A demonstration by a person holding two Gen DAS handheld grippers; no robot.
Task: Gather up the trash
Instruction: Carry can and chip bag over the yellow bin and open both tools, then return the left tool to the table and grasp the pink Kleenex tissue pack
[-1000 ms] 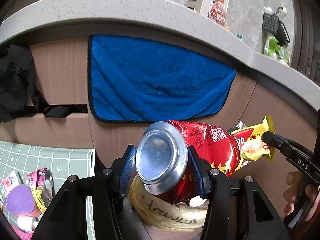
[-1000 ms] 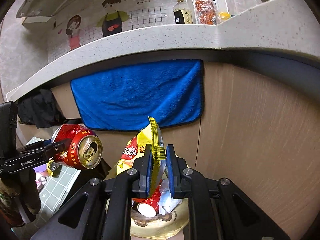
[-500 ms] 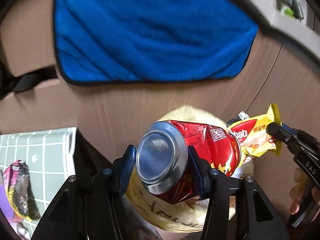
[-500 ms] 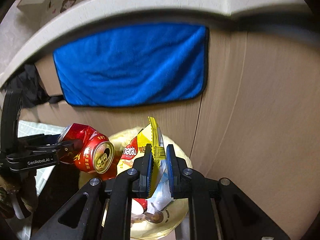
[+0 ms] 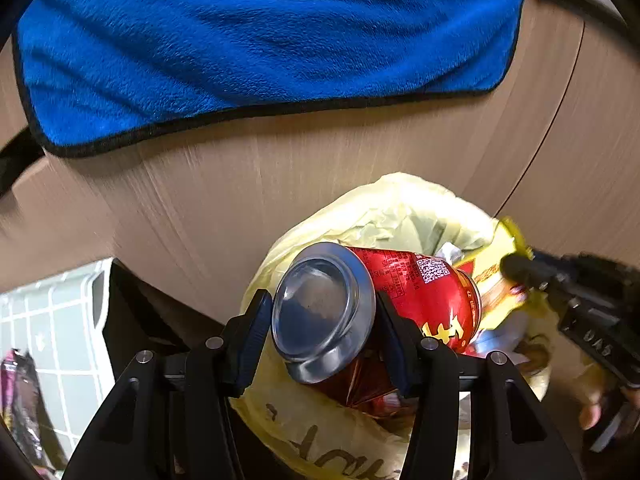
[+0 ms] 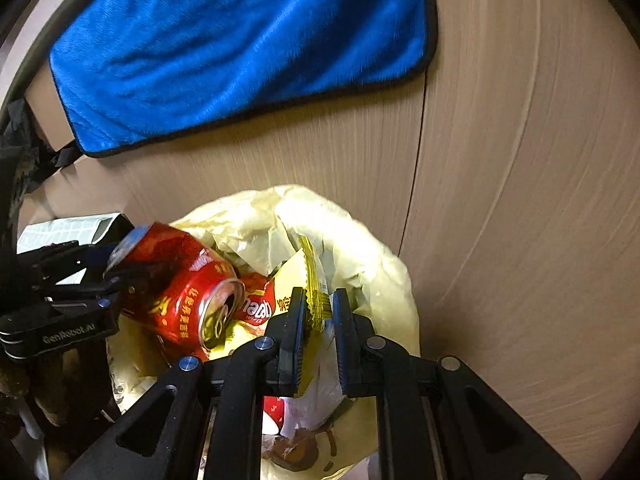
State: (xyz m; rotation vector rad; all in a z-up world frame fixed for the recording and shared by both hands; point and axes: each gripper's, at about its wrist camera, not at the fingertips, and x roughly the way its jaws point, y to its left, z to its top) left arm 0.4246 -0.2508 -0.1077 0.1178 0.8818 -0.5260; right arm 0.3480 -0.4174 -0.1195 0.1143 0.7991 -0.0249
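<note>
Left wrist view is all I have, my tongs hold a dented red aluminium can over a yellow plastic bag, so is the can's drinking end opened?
Observer: Yes. From the right wrist view the dented red aluminium can shows a punched-open top.
Operator: What grips the yellow snack wrapper?
Observer: The right tongs pinch the yellow snack wrapper by its crimped edge.
Operator: Anything inside the bag already?
Observer: Yes, the yellow plastic bag holds other trash below the wrapper, including something red and white.
</note>
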